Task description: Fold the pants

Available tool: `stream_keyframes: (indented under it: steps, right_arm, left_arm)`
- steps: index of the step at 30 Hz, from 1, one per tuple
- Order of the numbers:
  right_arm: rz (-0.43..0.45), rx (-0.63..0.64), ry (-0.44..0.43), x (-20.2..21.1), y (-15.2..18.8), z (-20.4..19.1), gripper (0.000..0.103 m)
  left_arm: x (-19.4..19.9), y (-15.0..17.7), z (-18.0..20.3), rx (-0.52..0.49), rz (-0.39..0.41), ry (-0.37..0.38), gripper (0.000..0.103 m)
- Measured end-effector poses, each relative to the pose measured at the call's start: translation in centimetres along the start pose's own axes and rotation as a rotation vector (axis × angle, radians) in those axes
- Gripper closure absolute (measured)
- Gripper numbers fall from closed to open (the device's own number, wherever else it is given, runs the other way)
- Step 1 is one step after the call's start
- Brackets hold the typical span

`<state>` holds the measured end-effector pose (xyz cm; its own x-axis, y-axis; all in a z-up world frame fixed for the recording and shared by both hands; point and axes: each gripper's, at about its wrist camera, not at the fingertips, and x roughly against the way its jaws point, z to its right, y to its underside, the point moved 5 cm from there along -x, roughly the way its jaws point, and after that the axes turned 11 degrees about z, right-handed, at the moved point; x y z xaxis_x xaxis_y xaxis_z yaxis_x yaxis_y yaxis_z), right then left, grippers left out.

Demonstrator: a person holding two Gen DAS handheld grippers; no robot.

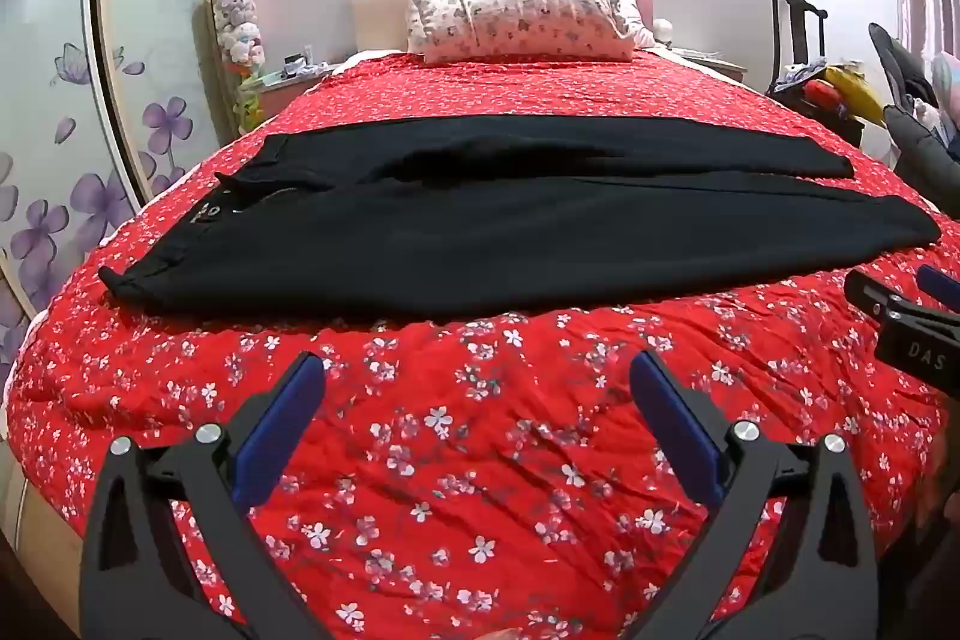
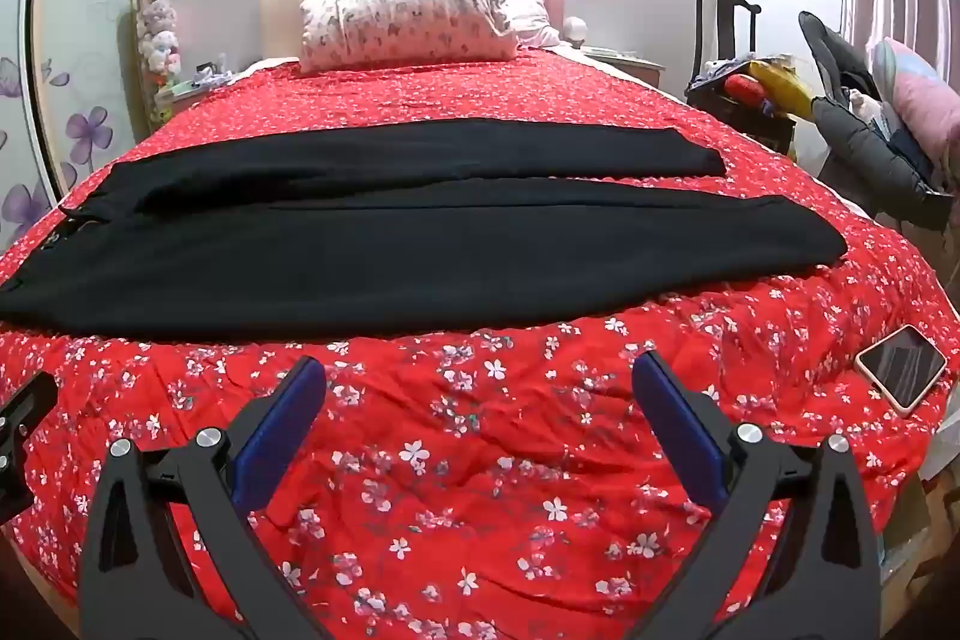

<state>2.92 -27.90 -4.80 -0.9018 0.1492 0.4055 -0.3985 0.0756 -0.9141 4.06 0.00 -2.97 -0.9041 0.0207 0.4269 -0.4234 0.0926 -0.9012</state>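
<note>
Black pants (image 1: 510, 214) (image 2: 390, 232) lie flat across the red flowered bedspread (image 1: 480, 430) (image 2: 480, 460), waistband at the left, both legs stretched to the right and side by side. My left gripper (image 1: 477, 370) hovers over the bedspread short of the pants' near edge, open, with nothing between its blue pads. My right gripper (image 2: 480, 370) hovers the same way further right, open and empty. The right gripper's tip (image 1: 900, 304) shows at the right edge of the left wrist view.
A pillow (image 2: 408, 19) leans on the headboard at the far end. A phone (image 2: 900, 367) lies on the bedspread near the right edge. A chair (image 2: 726, 58) piled with items and clothes stands right of the bed. A wardrobe with purple flowers (image 1: 90, 172) is on the left.
</note>
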Motion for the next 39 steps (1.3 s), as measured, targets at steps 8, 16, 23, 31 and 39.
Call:
stream_keyframes:
  steps: [8, 16, 23, 31, 39]
  right_arm:
    - [-0.002, -0.002, -0.001, -0.06, 0.06, 0.0, 0.001]
    - [-0.003, -0.001, -0.001, -0.11, 0.12, 0.02, 0.001]
    - [-0.004, 0.0, 0.0, -0.14, 0.15, 0.02, 0.001]
    - [-0.005, 0.001, 0.0, -0.16, 0.16, 0.02, 0.001]
    - [-0.005, 0.001, 0.0, -0.17, 0.18, 0.03, 0.001]
  left_arm:
    - [-0.01, -0.01, 0.1, 0.0, -0.002, 0.005, 0.002]
    - [-0.02, 0.01, 0.02, 0.004, -0.003, 0.003, 0.002]
    - [0.05, 0.37, -0.44, 0.005, -0.003, 0.002, 0.002]
    - [0.03, 0.35, -0.46, 0.007, -0.003, 0.003, 0.002]
    - [0.02, 0.36, -0.5, 0.009, -0.004, 0.004, 0.002]
